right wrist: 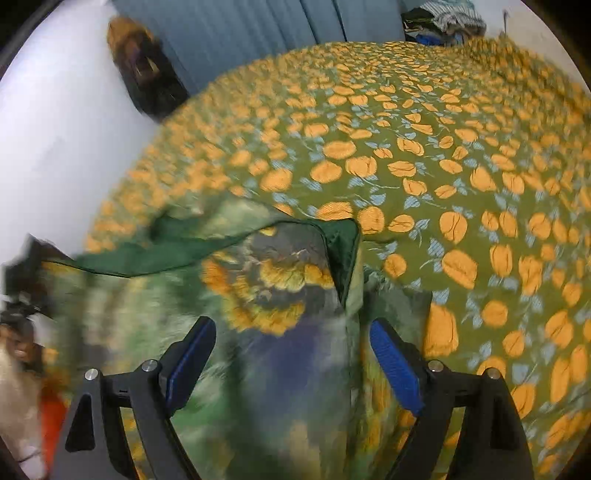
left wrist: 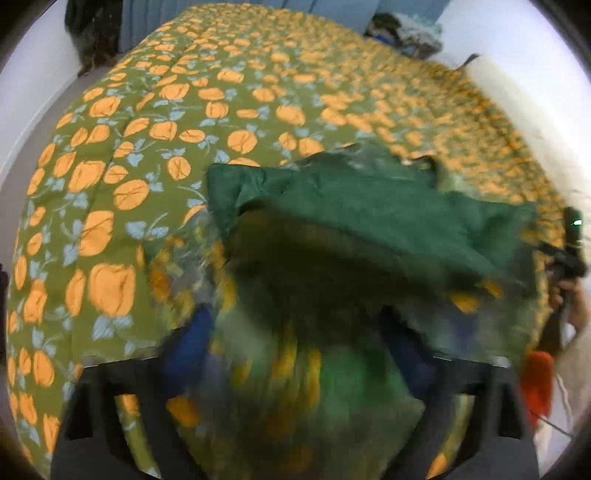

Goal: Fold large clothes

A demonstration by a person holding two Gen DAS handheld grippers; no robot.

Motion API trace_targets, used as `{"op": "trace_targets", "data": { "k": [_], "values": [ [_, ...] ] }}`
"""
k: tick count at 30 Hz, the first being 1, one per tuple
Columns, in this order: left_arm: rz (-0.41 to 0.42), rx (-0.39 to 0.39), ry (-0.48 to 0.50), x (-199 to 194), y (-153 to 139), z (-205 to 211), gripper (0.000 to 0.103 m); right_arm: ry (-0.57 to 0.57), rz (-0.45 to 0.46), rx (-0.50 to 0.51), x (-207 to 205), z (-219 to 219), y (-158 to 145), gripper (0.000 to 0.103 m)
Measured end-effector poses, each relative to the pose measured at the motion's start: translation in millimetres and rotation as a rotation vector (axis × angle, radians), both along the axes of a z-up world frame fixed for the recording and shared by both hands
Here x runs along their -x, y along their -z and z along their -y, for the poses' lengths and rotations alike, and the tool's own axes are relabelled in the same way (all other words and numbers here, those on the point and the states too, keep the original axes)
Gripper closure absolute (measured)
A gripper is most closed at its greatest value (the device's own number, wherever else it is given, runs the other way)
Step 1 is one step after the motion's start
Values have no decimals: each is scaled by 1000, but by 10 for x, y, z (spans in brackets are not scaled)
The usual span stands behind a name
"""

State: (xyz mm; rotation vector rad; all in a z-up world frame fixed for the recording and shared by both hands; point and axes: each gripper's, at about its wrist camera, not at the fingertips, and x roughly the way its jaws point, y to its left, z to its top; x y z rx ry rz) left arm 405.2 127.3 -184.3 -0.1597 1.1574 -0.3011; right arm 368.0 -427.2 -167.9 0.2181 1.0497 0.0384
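A: Bedspread (right wrist: pixel 424 155) in olive with orange fruit across the whole bed; blue curtain (right wrist: pixel 258 33) behind, heap of clothes (right wrist: pixel 443 18) at the far corner, dark bag (right wrist: pixel 147 77) by the wall.

B: And the garment?

A: Green floral garment (right wrist: pixel 266 280) lying on the near part of the bed, dark green lining (left wrist: pixel 369 206) turned up along the far edge.

B: Fingers?

A: Right gripper (right wrist: pixel 291 363): blue pads (right wrist: pixel 395 365) wide apart, cloth between but not pinched. Left gripper (left wrist: pixel 295 369): blurred, apart too, draped cloth right in front, nothing clamped.
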Motion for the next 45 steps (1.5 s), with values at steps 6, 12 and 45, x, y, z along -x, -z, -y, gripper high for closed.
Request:
{"op": "trace_targets", "data": {
  "k": [6,12,45],
  "values": [
    [27,20,-118,-49,-195,-83,94,69,18,130,-112,-189,-109,90],
    [282,50,-189,11,-761,-217,94,119,289,250,-48,-192,-817,90],
    [261,6,-335,-86,621,-251,82,250,138,107,-328,111,786,85]
  ]
}}
